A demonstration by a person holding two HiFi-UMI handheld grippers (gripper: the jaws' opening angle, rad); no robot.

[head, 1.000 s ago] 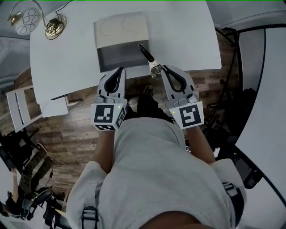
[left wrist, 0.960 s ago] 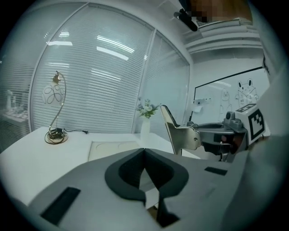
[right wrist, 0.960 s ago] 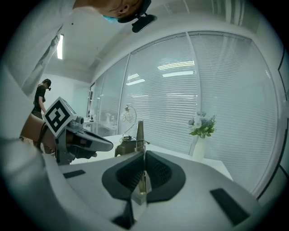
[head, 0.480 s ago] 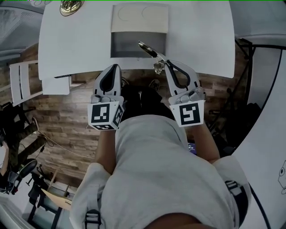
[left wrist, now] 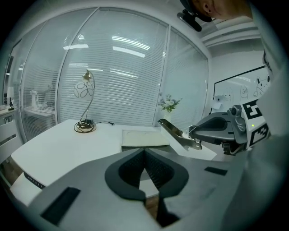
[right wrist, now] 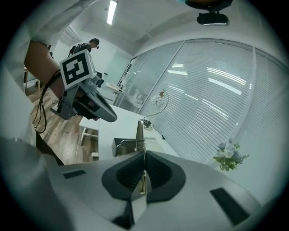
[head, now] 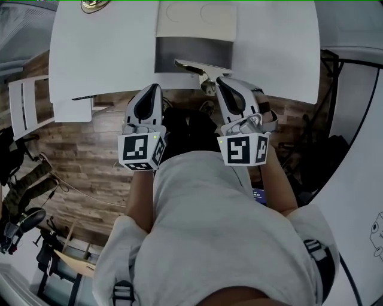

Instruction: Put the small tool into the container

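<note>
Swung flatter than a moment ago, the slim, shiny metal tool [head: 192, 67] now points leftward. In the head view it crosses the near edge of the cream rectangular container [head: 194, 21] with its grey hollow, which sits on the smooth white bench [head: 102, 54]. The tool's sprung end is pinched tight in the right claw [head: 220, 82], which reaches forward over the bench edge. Beside it the left claw [head: 152, 92] hangs level, its ribbed dark pads closed together on nothing.

Lamp [head: 96, 5] cut off; small tool [head: 191, 67] end hidden in right gripper [head: 219, 82].
</note>
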